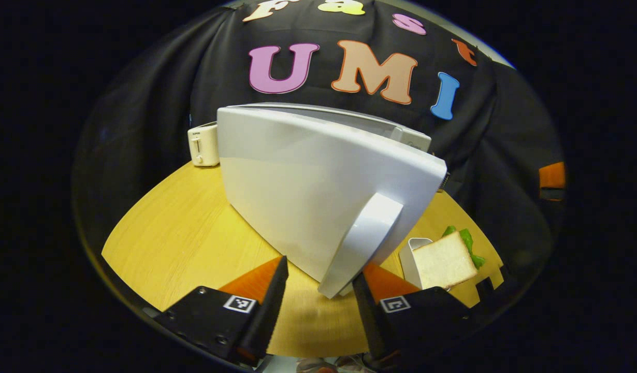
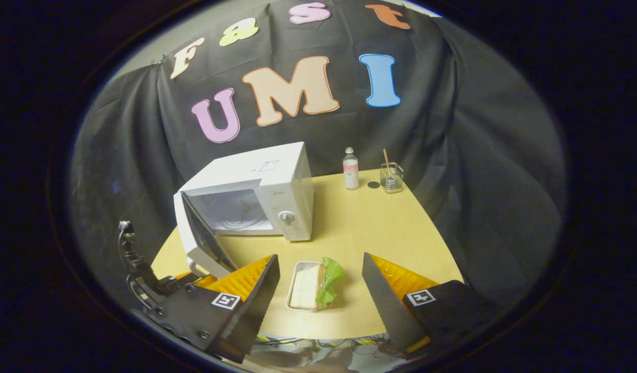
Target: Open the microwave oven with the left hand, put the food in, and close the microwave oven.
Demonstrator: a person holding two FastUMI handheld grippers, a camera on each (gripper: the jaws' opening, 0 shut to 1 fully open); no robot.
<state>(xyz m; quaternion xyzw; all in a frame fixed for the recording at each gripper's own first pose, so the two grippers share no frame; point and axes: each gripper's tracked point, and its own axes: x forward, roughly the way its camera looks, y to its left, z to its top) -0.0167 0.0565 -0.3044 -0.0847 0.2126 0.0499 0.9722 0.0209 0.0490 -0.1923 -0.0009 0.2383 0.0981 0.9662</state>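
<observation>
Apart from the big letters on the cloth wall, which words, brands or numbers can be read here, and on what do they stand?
No text can be read.
Toaster: small mark, blurred.
Microwave: small mark on the front, too small to read.
Top sticker on it: blurred.
Bottle: label too small to read.

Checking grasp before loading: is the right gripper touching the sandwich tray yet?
Apart. The right gripper view shows the right gripper open, table visible between each finger and the sandwich tray.

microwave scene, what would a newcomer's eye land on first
The white microwave at the table's back left, its door swung wide open with the handle looming between the left gripper's open jaws. Next, the sandwich in its tray at the front edge, between the right gripper's spread jaws.
</observation>
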